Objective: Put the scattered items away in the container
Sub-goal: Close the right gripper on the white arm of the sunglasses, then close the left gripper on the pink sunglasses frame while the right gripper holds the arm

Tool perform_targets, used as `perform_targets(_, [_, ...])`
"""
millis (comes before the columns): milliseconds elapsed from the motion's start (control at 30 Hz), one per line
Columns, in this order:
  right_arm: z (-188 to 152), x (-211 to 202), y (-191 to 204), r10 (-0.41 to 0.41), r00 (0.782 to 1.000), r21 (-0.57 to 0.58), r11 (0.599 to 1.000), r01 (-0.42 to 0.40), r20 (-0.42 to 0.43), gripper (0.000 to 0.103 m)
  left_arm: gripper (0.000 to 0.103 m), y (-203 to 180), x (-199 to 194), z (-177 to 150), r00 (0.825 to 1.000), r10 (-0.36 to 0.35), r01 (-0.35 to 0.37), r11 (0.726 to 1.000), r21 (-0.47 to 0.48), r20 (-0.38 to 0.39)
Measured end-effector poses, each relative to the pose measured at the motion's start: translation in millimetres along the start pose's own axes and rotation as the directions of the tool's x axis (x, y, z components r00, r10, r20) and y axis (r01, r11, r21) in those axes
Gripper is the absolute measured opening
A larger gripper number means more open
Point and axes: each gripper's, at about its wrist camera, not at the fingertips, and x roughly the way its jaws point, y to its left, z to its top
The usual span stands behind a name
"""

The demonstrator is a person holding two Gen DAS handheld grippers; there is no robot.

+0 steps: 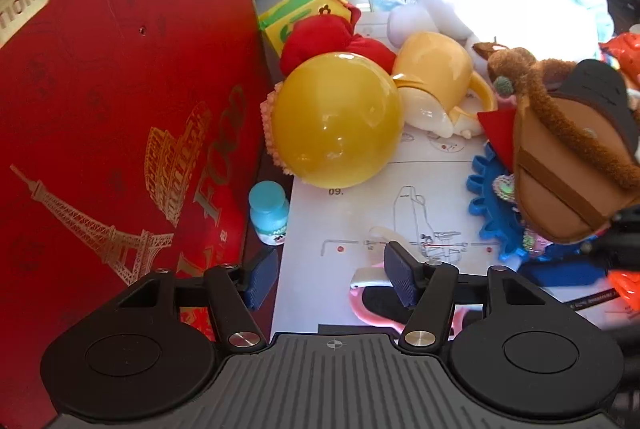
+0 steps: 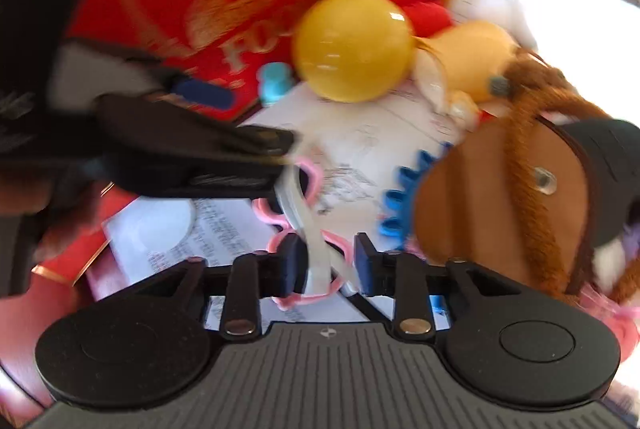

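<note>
Glasses (image 1: 372,303), pink-rimmed, lie on the paper (image 1: 360,213) beside the red box (image 1: 120,109), under the spread, empty left gripper (image 1: 334,279). Right view, blurred: right gripper (image 2: 330,263) straddles their white arm (image 2: 316,261), contact unclear; light, brittle, best pinched at the frame.

We count one red box (image 1: 120,109) at the left of the frame, one yellow ball (image 1: 336,121) in the middle, and one yellow cup (image 1: 436,77) just right of it. There is one small teal-capped bottle (image 1: 269,211) at lower centre, one brown horse toy (image 1: 568,165) at the right, one blue toothed piece (image 1: 490,205) beneath it, and one pink-framed pair of glasses (image 1: 372,303) low down. Two grippers show, the left gripper (image 1: 332,279) and the right gripper (image 2: 326,265).
</note>
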Motion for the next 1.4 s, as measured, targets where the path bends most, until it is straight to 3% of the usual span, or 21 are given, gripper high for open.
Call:
perform_targets(33, [-0.3,0.2,-5.1,0.011,1.0,0.028,1.0,-0.011,-0.003,0.034,0.071,0.7,-3.1,-1.0,1.0,-0.011,0.011,1.0,0.0,0.002])
perform_targets(133, [-1.1,3.0,-19.8,0.014,1.0,0.112,0.994,-0.011,-0.026,0.021,0.074,-1.5,-13.7,-7.4,0.999,-0.04,0.04,0.999,0.029,0.008])
perform_targets(233, [-2.1,5.2,-38.7,0.079,0.996,0.237,0.969,-0.068,-0.038,0.02,0.075,-10.6,-21.8,-15.3,0.998,-0.057,0.054,0.993,0.106,0.025])
perform_targets(333, [-1.7,6.3,-42.3,0.102,0.994,0.23,0.969,-0.088,-0.046,0.019,0.075,-21.1,-23.1,-13.8,0.997,0.013,-0.027,0.982,0.186,0.074])
perform_targets(533, [-2.9,6.3,-45.1,0.118,0.992,0.221,0.97,-0.103,-0.054,0.018,0.08,-31.3,-25.2,4.3,0.991,-0.035,0.003,0.968,0.251,0.125])
perform_targets(833, [-5.2,5.2,-60.1,0.173,0.983,0.234,0.96,-0.156,-0.056,0.018,0.082,-42.6,-3.6,5.3,0.997,-0.026,0.0,0.931,0.366,0.067])
perform_targets(900, [-5.1,5.8,-63.6,0.194,0.979,0.22,0.96,-0.176,-0.064,0.018,0.083,-51.0,-0.1,6.1,0.995,-0.003,-0.038,0.906,0.422,0.095])
perform_targets(1000, [-3.5,6.5,-69.7,0.222,0.972,0.212,0.956,-0.201,-0.079,0.018,0.088,-65.9,8.4,6.3,0.984,0.039,-0.128,0.837,0.532,0.174])
perform_targets(1167, [-4.7,5.7,-79.3,0.254,0.963,0.194,0.953,-0.233,-0.09,0.017,0.085,-83.1,18.0,6.8,0.981,-0.039,-0.094,0.762,0.64,0.191])
perform_targets(1200, [-4.7,4.9,-81.6,0.259,0.962,0.194,0.951,-0.239,-0.087,0.017,0.078,-86.2,20.1,7.3,0.984,-0.065,-0.061,0.751,0.658,0.165])
perform_targets(1233, [-4.9,5.1,-83.8,0.259,0.961,0.194,0.952,-0.237,-0.095,0.014,0.071,-89.3,23.5,8.1,0.989,-0.087,-0.014,0.747,0.665,0.118])
perform_targets(1267, [-5.7,5.5,-85.3,0.253,0.962,0.189,0.955,-0.231,-0.102,0.015,0.052,-91.5,27.7,9.4,0.993,-0.101,0.032,0.751,0.659,0.066])
perform_targets(1333, [-8.4,4.3,-87.6,0.247,0.964,0.19,0.956,-0.225,-0.1,0.015,0.051,-92.5,31.8,11.6,0.995,-0.088,0.044,0.78,0.625,0.04])
perform_targets(1400, [-11.1,1.5,-89.1,0.24,0.966,0.196,0.956,-0.219,-0.09,0.015,0.046,-86.3,33.1,15.9,0.996,-0.086,0.081,0.833,0.548,-0.018])
